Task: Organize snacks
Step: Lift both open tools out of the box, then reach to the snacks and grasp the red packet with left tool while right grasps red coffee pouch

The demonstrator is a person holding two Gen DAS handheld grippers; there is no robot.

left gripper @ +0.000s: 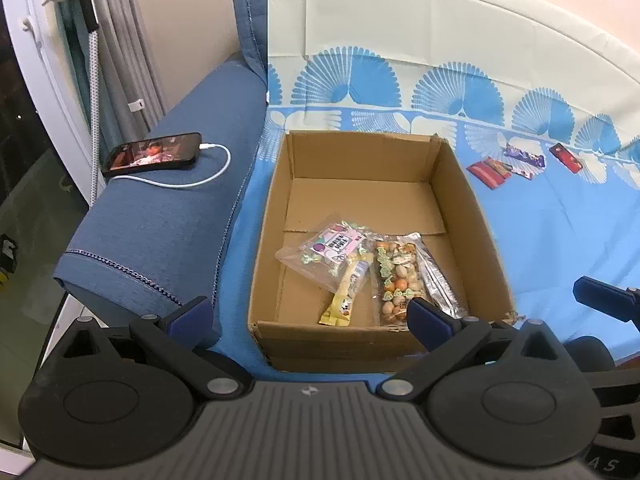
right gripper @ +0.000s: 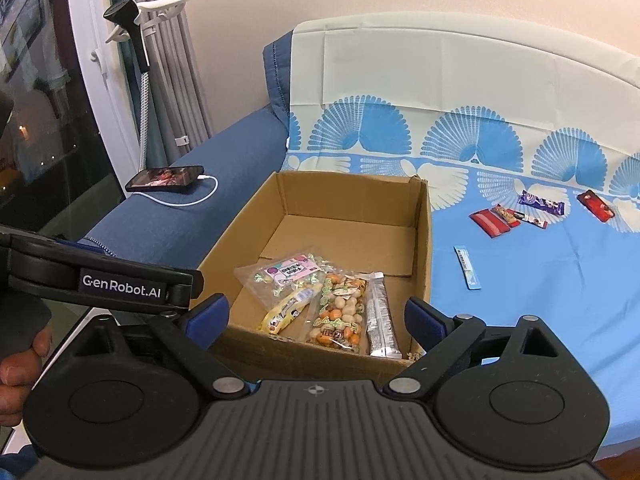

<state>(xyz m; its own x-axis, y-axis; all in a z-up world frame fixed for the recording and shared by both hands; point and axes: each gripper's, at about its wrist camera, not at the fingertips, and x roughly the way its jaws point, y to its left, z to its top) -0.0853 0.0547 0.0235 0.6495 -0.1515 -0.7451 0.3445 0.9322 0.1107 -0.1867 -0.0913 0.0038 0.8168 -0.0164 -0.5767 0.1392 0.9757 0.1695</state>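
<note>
**Four snacks in the box, more lying loose on the sheet**

Left wrist view: the left gripper [left gripper: 310, 318] hangs with its blue-padded jaws spread wide and nothing between them, just over the near wall of the cardboard box [left gripper: 472, 208]. The box is plain brown corrugated card, open-topped and rectangular, its long axis running away from the camera. Four snacks lie in the near half of the box: a clear candy bag [left gripper: 326, 250] with a pink label too blurred to read, a slim yellow bar [left gripper: 345, 294] pointing towards the near wall, a clear bag of round nuts [left gripper: 396, 280], and a silver foil bar [left gripper: 438, 280] nearest the right wall, both running along the box. Right of the box, on the blue fan-print sheet [left gripper: 560, 240], lie a red packet [left gripper: 486, 174], a purple bar [left gripper: 524, 155] and a red bar [left gripper: 565, 157]. Left of the box, a phone [left gripper: 154, 153] rests on the blue fabric armrest [left gripper: 160, 232] with a white cable plugged in.

Right wrist view: the right gripper [right gripper: 316, 320] is likewise spread wide and empty, at the box's near wall. A thin light-blue stick [right gripper: 467, 267] lies on the sheet just right of the box, pointing away. The other gripper's side reads "GenRobot.AI" [right gripper: 122, 280].
</note>
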